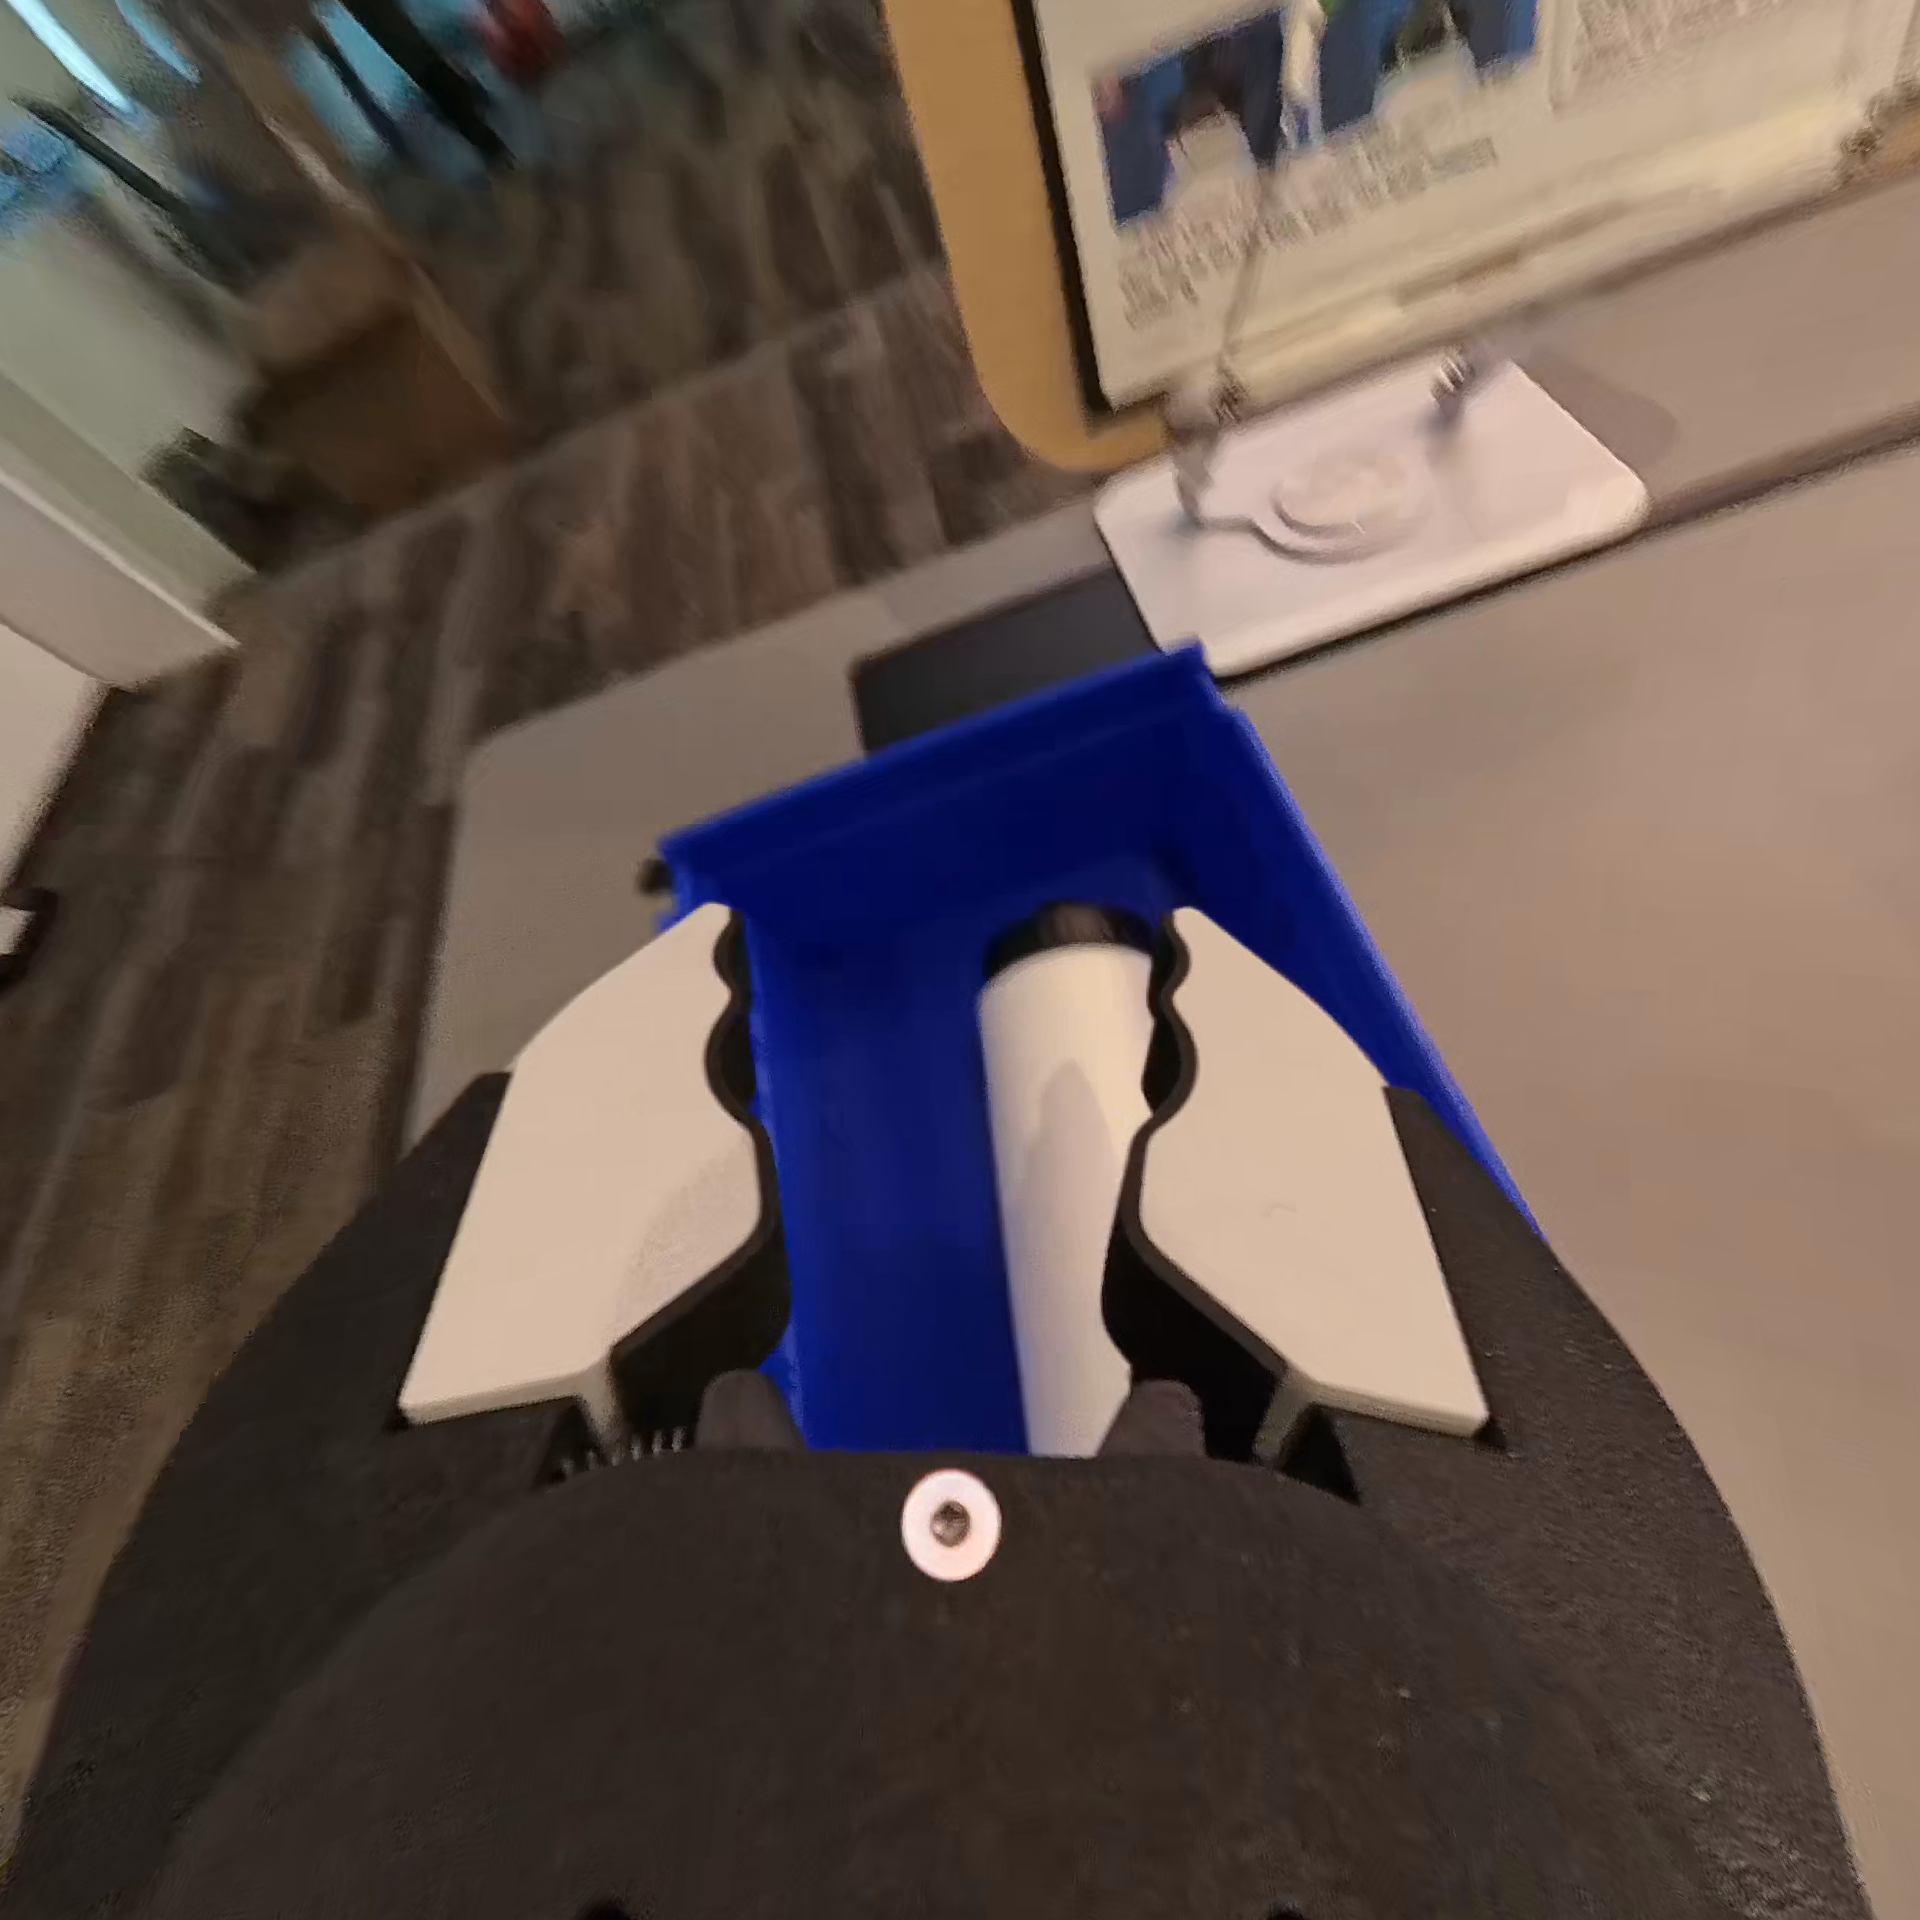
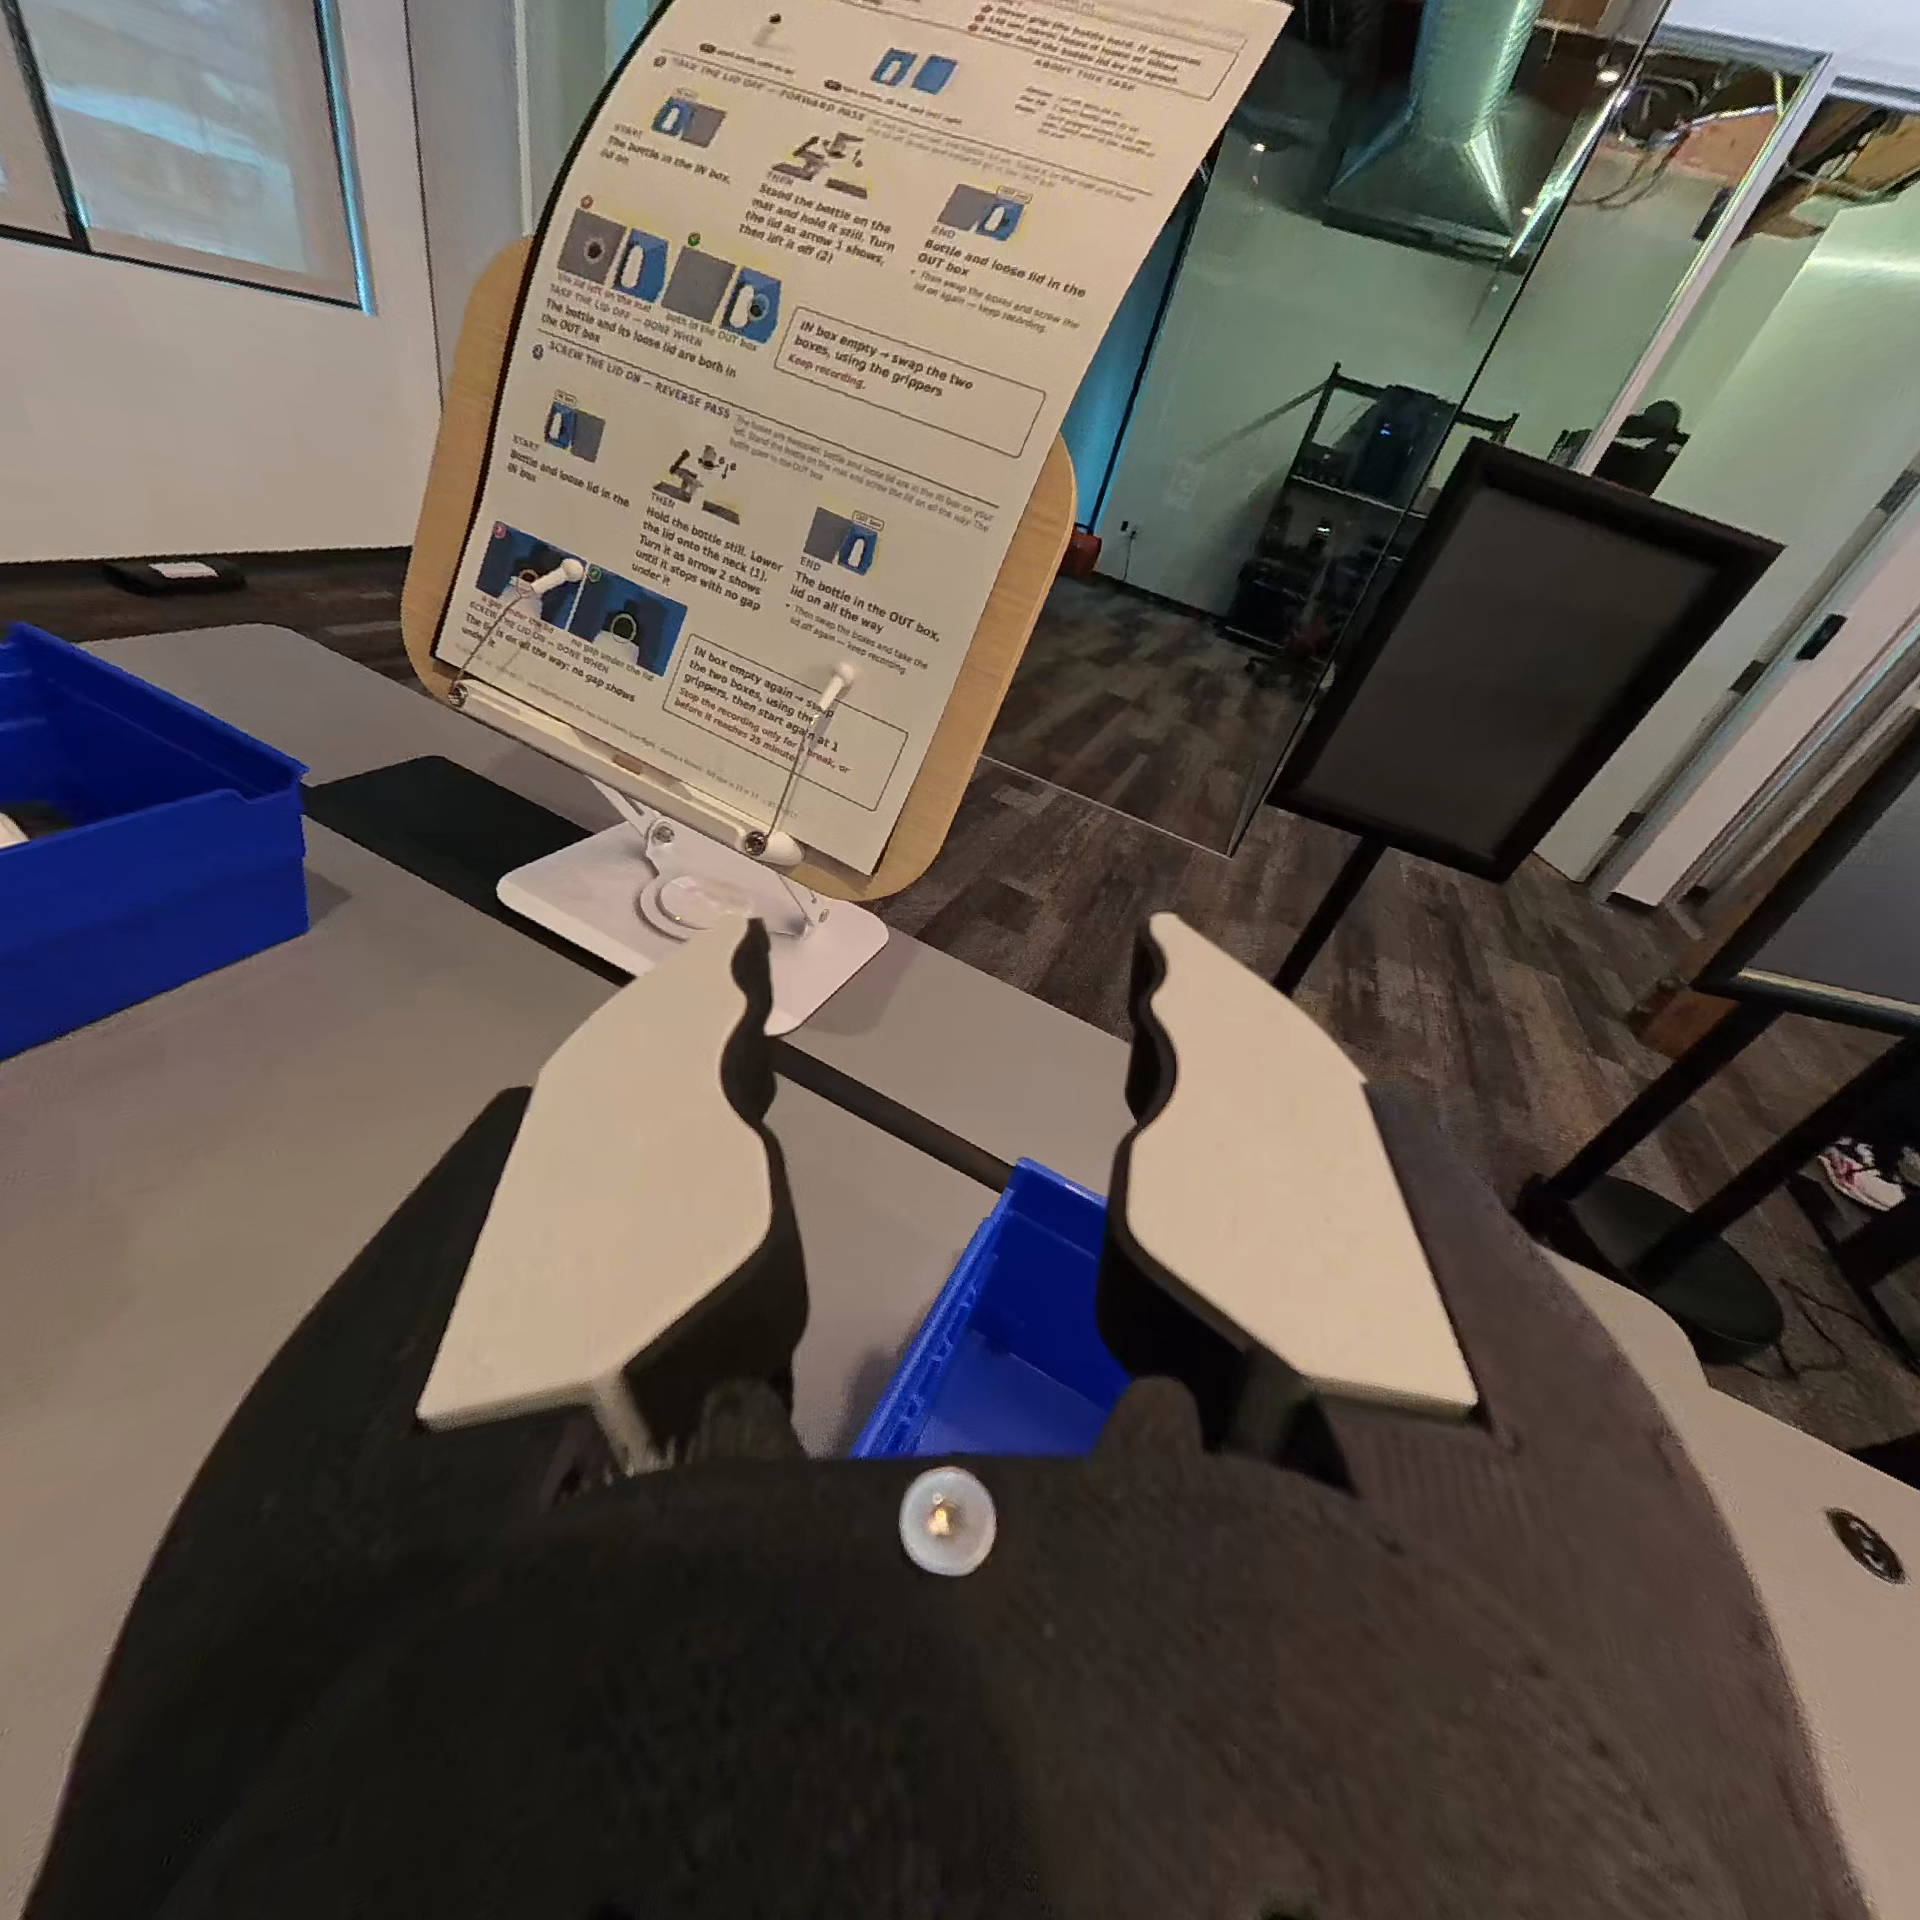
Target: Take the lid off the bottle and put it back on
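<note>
In the left wrist view a white bottle (image 1: 1055,1143) with a black lid (image 1: 1070,923) lies on its side in a blue bin (image 1: 935,831), lid pointing away. My left gripper (image 1: 951,935) is open just above the bin. The bottle lies between its fingers, close to the right finger (image 1: 1288,1195) and apart from the left one. My right gripper (image 2: 951,935) is open and empty above a second blue bin (image 2: 997,1340) at the table's right edge; the part of that bin that shows holds nothing. The left bin (image 2: 135,831) shows at the left of the right wrist view.
A wooden stand with a printed instruction sheet (image 2: 790,436) stands on a white base (image 2: 623,914) at the table's far edge. A black mat (image 2: 436,821) lies on the grey table (image 2: 260,1143) between the bins. A black framed sign on a pole (image 2: 1507,665) stands on the floor to the right.
</note>
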Demonstrator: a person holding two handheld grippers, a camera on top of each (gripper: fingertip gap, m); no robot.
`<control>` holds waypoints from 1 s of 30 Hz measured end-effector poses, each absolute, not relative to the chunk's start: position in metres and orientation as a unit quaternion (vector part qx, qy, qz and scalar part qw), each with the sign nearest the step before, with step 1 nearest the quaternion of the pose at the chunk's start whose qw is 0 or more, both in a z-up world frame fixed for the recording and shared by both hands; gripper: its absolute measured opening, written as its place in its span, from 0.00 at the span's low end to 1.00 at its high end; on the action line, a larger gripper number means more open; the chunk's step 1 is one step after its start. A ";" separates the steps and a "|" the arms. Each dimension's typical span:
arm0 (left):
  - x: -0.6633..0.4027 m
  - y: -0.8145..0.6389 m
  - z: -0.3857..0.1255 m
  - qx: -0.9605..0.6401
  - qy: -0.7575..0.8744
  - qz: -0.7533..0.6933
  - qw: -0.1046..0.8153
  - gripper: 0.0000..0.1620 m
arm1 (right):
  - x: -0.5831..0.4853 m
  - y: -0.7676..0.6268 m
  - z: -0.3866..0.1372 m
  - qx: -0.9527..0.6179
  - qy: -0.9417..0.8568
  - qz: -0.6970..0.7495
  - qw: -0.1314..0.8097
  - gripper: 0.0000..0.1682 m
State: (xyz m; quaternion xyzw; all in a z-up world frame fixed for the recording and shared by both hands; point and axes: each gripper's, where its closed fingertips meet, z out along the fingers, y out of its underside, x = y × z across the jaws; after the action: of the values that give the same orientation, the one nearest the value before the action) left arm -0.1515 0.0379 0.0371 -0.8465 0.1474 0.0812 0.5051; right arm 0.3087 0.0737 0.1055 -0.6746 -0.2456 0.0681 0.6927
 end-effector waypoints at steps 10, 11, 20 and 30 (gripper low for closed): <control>-0.149 0.018 -0.041 -0.939 0.167 0.028 0.300 0.52 | 0.309 0.068 0.097 -0.733 -0.197 -0.072 0.647 0.42; -0.151 0.018 -0.049 -0.944 0.166 0.033 0.282 0.53 | 0.308 0.067 0.098 -0.729 -0.195 -0.083 0.650 0.42; -0.167 0.012 -0.091 -0.967 0.156 0.079 0.185 0.61 | 0.311 0.072 0.090 -0.737 -0.204 -0.117 0.633 0.44; -0.165 -0.005 -0.130 -0.983 0.158 0.040 0.082 0.60 | 0.295 0.076 0.068 -0.758 -0.244 -0.109 0.594 0.44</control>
State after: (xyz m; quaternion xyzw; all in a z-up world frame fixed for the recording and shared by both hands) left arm -0.1647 -0.0053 -0.1304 -0.9832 0.1578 0.0401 0.0821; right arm 0.2950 0.0760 0.0677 -0.7583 -0.2442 -0.1095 0.5945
